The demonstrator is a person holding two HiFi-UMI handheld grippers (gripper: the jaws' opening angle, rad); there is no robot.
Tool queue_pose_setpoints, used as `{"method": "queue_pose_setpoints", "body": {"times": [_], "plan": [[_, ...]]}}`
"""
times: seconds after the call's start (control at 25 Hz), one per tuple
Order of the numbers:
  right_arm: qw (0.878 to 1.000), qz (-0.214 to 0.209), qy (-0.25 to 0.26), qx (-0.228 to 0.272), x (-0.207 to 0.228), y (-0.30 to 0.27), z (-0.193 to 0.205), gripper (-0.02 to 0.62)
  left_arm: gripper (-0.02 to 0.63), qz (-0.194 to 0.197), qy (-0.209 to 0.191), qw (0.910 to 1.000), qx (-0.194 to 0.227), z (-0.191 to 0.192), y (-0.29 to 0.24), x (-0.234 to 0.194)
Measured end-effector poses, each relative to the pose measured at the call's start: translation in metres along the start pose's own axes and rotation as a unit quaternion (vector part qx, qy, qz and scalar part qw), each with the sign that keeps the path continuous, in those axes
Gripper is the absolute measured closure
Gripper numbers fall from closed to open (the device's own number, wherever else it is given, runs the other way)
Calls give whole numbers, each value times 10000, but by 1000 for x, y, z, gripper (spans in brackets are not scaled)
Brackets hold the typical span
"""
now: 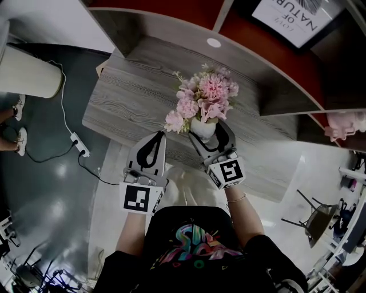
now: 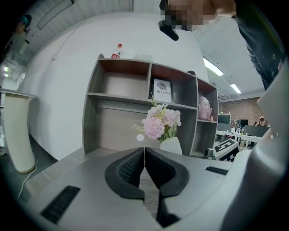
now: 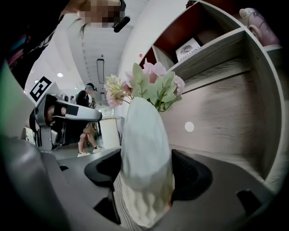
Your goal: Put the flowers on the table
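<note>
Pink flowers [image 1: 203,97], white ribbed vase [image 3: 144,167], grey wood-grain table [image 1: 131,97], black-and-white marker cubes [image 1: 140,198], red shelf backing [image 1: 171,6]

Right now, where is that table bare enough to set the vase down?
The table is bare from the flowers to its left edge, and behind them up to the round white spot. Crowded: the near edge, where the right gripper holds the vase beside the left gripper.

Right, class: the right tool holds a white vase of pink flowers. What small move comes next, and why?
The right tool is shut on the white ribbed vase of pink flowers, upright over the grey wood-grain table; whether its base rests there cannot be told. So probably lower it straight down before releasing.
</note>
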State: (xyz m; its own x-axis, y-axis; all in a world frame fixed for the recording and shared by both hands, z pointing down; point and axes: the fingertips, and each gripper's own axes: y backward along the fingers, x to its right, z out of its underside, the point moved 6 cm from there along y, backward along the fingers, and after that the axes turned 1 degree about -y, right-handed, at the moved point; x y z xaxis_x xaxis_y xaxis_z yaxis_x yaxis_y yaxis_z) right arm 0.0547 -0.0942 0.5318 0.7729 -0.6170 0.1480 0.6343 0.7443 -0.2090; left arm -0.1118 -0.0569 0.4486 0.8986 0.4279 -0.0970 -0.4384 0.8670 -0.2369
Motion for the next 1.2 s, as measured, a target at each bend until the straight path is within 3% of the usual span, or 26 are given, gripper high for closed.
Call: {"method": "queue_pose_setpoints", "body": {"times": [0.56, 0.72, 1.0, 1.2], "plan": [[9996, -108, 126, 217, -3, 29, 10, 235, 580, 115, -62, 9999, -100, 11, 4, 24], [9996, -159, 238, 55, -1, 31, 16, 235, 580, 167, -87, 9997, -123, 13, -2, 28], [9992, -57, 253, 309, -10, 20, 10, 235, 580, 217, -130, 9995, -162, 13, 1, 17], [9996, -15, 213, 168, -12, 13, 18, 235, 580, 242, -115, 9993, -253, 21, -1, 8]]}}
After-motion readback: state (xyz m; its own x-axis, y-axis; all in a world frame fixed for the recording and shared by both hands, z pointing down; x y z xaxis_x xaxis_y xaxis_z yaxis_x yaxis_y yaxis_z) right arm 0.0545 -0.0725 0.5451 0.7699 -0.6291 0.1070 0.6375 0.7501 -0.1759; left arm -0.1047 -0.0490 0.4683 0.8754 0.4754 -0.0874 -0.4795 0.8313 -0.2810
